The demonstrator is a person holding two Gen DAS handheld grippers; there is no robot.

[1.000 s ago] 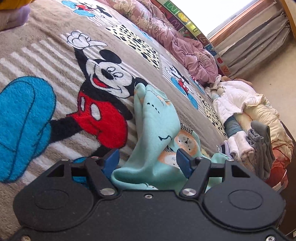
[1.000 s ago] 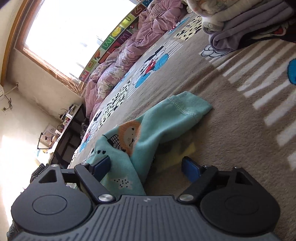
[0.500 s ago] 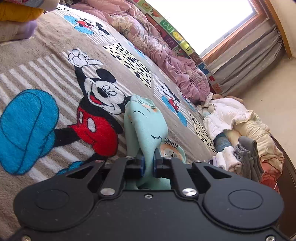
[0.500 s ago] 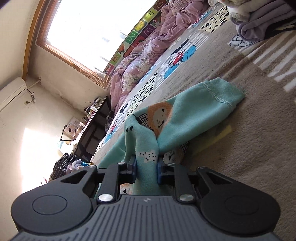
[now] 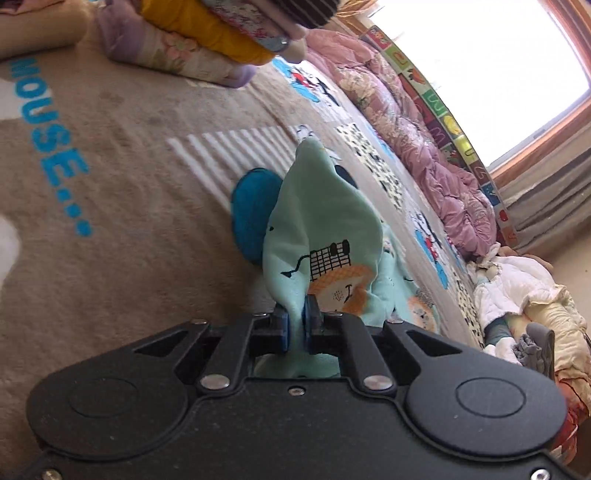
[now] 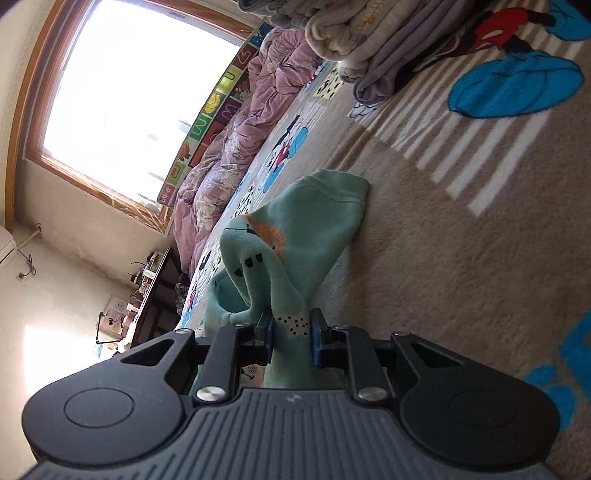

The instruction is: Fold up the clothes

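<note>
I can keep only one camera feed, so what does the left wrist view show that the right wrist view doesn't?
Only the left view shows the MOUSE lettering on the blanket, the curtain and the white jacket. Only the right view shows the garment's stitched hem lying on the blanket, the desk and the air conditioner. Both show the window, the pink quilt and a gripper with jaws shut on the teal garment.

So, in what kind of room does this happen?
Most likely a bedroom at home: the work surface looks like a bed under a Mickey Mouse blanket, a pink quilt is bunched below the window, and folded bedding is stacked nearby.
</note>
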